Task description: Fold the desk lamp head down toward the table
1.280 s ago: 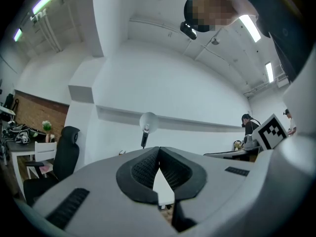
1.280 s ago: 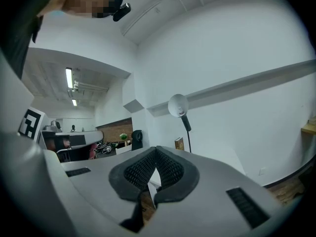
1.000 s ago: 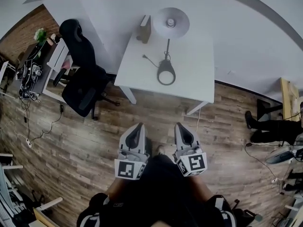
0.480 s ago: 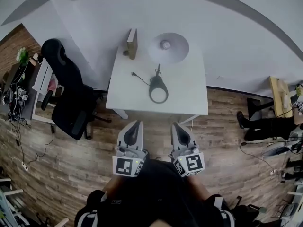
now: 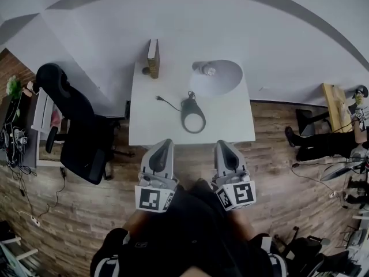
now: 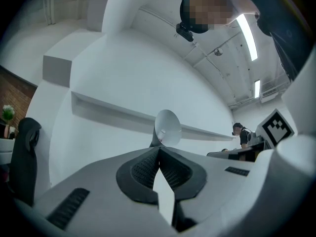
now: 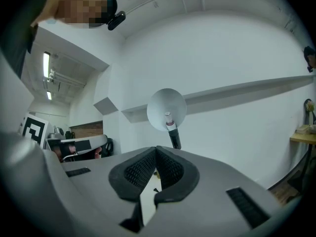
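— What do we see at the far left?
— A small green plant [image 5: 12, 86] at the room's edge. Next comes a black office chair [image 5: 75, 137] on the wood floor [image 5: 86, 212], just beside the white table [image 5: 144, 130].

— And on the table?
— From its left, a book [image 5: 153, 56] stands upright at the far edge. Then there is a short dark cord [image 5: 166, 101], then the desk lamp [image 5: 193, 115]. Its ring base sits near the middle of the table. Its white shade is raised over the far right part, with the bulb side turned our way. The plain white wall [image 5: 190, 22] runs behind.

— Our tongs?
— We hold them side by side, short of the table's near edge and well apart from the lamp. The left gripper [image 6: 159, 154] has its jaws pressed together with nothing between them. The right gripper [image 7: 156, 154] is the same, closed and empty.

— Further right?
— A wooden shelf [image 5: 334, 100] against the wall, and near it a person [image 5: 314, 146] low by the floor.
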### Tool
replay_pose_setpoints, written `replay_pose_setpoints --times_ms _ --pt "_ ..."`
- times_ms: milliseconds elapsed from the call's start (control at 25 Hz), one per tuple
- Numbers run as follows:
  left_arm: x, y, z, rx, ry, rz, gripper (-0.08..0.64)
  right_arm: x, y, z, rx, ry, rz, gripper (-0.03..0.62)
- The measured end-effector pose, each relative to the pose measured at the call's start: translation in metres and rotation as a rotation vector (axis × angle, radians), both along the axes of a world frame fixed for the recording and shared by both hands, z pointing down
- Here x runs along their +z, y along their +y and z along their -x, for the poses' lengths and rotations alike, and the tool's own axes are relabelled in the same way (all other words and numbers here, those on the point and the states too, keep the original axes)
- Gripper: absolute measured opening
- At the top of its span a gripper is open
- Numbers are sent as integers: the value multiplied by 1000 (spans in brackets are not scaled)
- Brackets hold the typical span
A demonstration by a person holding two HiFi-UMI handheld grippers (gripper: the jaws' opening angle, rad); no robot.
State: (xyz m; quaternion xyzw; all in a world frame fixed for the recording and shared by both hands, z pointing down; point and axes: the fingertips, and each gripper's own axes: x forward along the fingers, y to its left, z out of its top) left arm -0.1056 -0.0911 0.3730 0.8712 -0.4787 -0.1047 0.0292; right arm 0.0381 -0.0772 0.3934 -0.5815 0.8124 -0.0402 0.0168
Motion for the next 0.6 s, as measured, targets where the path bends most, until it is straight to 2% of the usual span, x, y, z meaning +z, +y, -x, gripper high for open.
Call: replay_pose_setpoints --times_ms 200,600 --pt "-3 -24 -4 -2 -27 -34 26 -3 -25 -10 14 -5 -7 12" --pt "-13 -62 -32 -32 -13 -52 26 -17 -69 -42 4 -19 -44 12"
